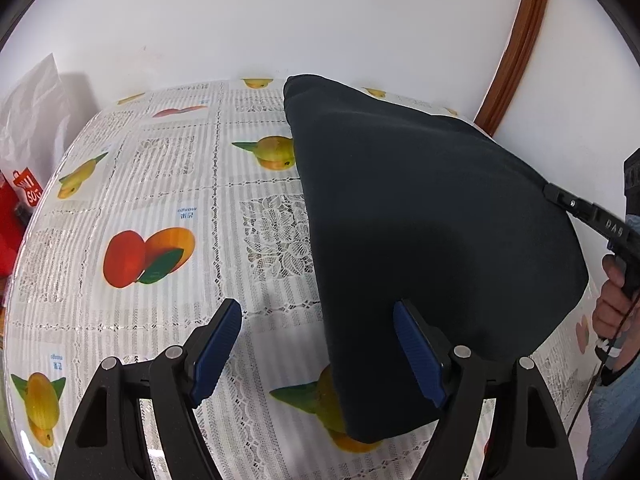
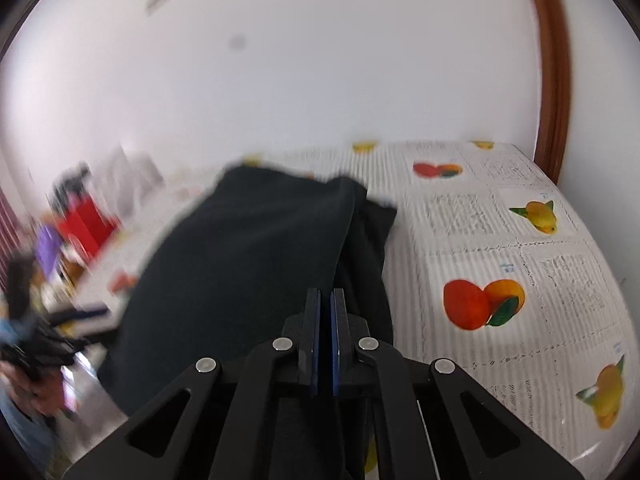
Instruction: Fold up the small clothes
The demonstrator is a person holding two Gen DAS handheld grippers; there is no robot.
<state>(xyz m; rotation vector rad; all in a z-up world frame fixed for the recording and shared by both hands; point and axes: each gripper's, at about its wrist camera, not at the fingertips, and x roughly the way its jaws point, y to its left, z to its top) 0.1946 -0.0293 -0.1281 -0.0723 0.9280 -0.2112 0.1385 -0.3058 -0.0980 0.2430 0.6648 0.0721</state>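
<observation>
A dark navy garment (image 1: 420, 240) lies partly lifted over the fruit-print tablecloth (image 1: 160, 208). My left gripper (image 1: 318, 354) is open and empty, its blue pads apart, with the right pad against the garment's near edge. My right gripper (image 1: 550, 192) shows at the right of the left wrist view, pinching the garment's right edge and holding it up. In the right wrist view my right gripper (image 2: 325, 300) is shut on a fold of the dark garment (image 2: 248, 272), which drapes away towards the left. That view is blurred on the left.
A white wall stands behind the table (image 2: 500, 240). A red box (image 1: 16, 208) and a white bag (image 1: 36, 112) stand at the table's left. A wooden frame (image 1: 516, 44) runs up the wall at the right. A hand (image 1: 616, 300) holds the right gripper.
</observation>
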